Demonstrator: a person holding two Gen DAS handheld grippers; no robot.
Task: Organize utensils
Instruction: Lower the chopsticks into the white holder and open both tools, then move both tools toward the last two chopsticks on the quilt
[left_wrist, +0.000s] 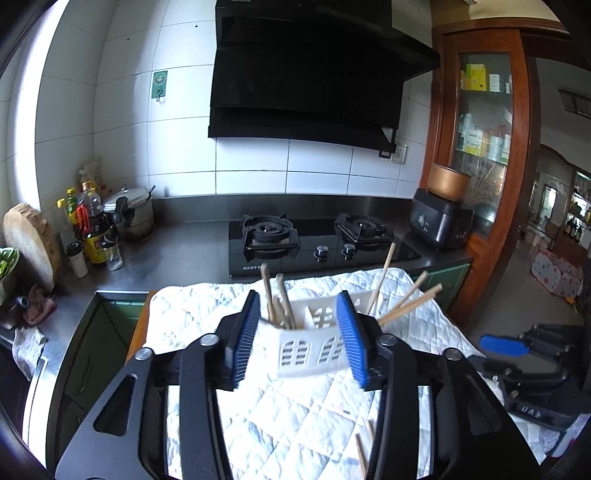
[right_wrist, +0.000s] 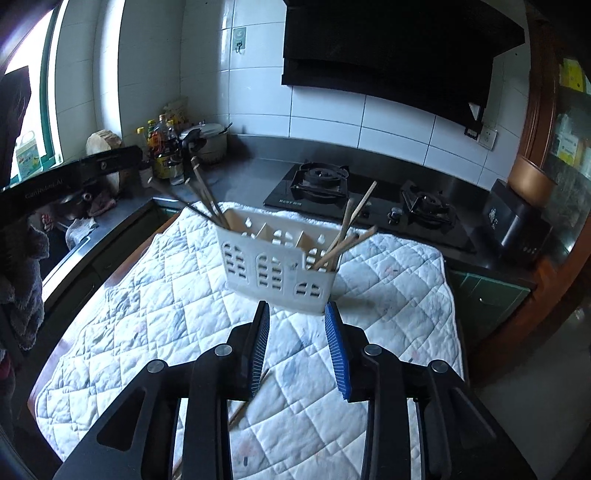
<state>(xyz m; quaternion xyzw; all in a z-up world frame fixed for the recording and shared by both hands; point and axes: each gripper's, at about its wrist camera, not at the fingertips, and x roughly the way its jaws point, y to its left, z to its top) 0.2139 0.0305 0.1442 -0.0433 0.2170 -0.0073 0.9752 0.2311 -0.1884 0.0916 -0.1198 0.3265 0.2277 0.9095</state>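
Two loose chopsticks remain on quilted worktop: one (right_wrist: 245, 404) under your right gripper (right_wrist: 297, 345), long axis slanting back-left; one (left_wrist: 360, 456) behind left gripper (left_wrist: 297, 339). Both jaws spread, pinching nothing. Caddy (right_wrist: 275, 264) just ahead of right jaws.

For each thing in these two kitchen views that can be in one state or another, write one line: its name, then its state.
Left gripper: open, jaws either side of the holder, no pad seen pressing.
Right gripper: open, nothing between the jaws.
White utensil holder: upright on the quilted cloth, chopsticks in both end compartments.
Loose chopstick: lying flat on the cloth.
Gas burners: unlit.
Pressure cooker: lid on.
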